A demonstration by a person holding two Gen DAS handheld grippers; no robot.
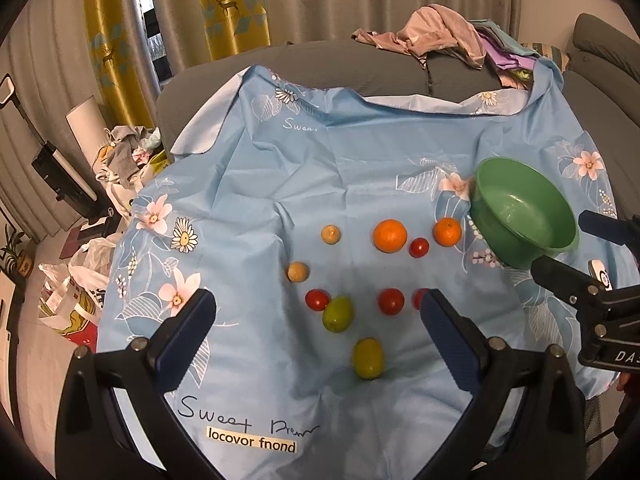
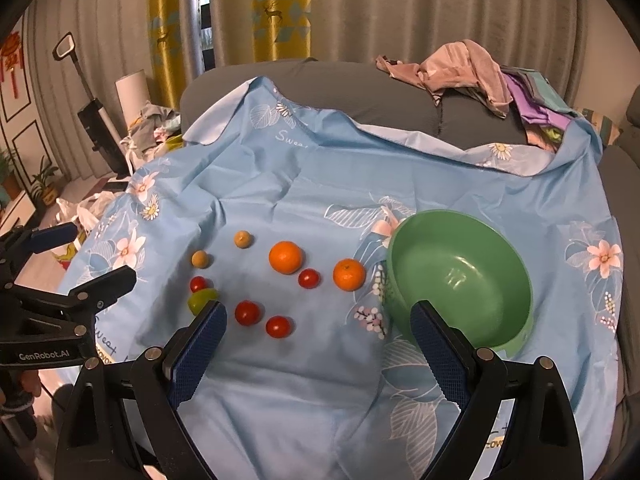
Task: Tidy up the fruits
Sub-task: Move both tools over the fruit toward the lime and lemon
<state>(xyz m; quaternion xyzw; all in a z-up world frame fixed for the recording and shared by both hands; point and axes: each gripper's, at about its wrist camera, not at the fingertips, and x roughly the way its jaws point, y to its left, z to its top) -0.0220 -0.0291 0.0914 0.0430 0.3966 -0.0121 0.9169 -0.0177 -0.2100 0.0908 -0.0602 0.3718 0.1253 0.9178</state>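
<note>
An empty green bowl (image 2: 492, 240) stands at the right of the blue flowered cloth (image 2: 280, 392). Left of it lie two oranges (image 2: 285, 257) (image 2: 349, 275), several red tomatoes (image 2: 247, 313), two small tan fruits (image 2: 243, 239) and a green fruit (image 2: 198, 301) partly behind my finger. My right gripper (image 2: 318, 312) hovers open and holds nothing, near the bowl's front. My left gripper (image 1: 317, 300) is open above the tomatoes (image 1: 391, 301) and two green fruits (image 1: 338, 314) (image 1: 368, 358). The bowl (image 1: 516, 204) sits far right there, beside the right gripper (image 1: 568, 246).
The cloth covers a grey sofa (image 2: 360, 92) with a pile of clothes (image 2: 472, 68) at its back right. Bags and laundry (image 1: 80, 280) clutter the floor to the left, with a vacuum (image 2: 96, 120) and curtains behind.
</note>
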